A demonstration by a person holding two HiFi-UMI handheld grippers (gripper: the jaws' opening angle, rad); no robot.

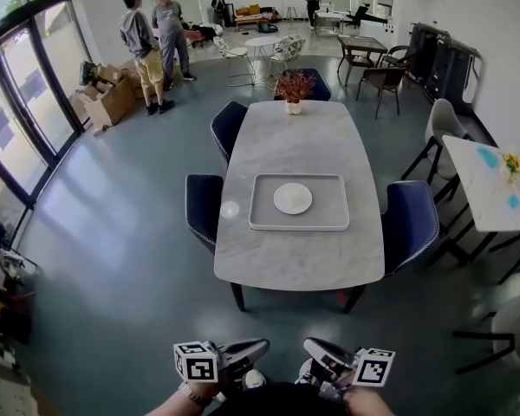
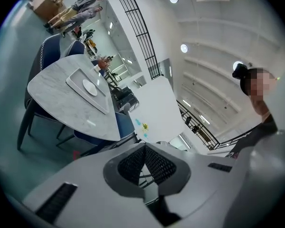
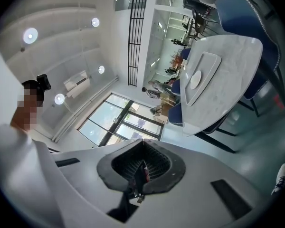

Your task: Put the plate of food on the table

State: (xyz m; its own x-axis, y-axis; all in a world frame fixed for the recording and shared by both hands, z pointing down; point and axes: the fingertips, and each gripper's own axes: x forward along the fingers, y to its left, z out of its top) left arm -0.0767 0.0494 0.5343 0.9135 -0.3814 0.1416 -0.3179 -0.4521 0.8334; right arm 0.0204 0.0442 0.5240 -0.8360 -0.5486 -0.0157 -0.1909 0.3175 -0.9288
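Note:
A white plate [image 1: 292,198] lies on a grey tray [image 1: 269,219] in the middle of the marble table [image 1: 299,258], some way ahead of me. Whether the plate holds food I cannot tell from here. Low at the bottom of the head view, my left gripper [image 1: 260,347] and right gripper [image 1: 310,347] are held close to my body, far from the table. Both are shut with nothing between the jaws. The left gripper view has its gripper [image 2: 145,147] shut, with the plate [image 2: 90,87] far off. The right gripper view shows that gripper [image 3: 142,142] shut too, and the plate [image 3: 195,79] distant.
Dark blue chairs [image 1: 204,206] [image 1: 411,219] stand along the table's sides. A potted plant [image 1: 294,87] sits at its far end. Two people [image 1: 152,42] stand by cardboard boxes [image 1: 108,94] at the back left. A white side table [image 1: 490,185] stands at the right.

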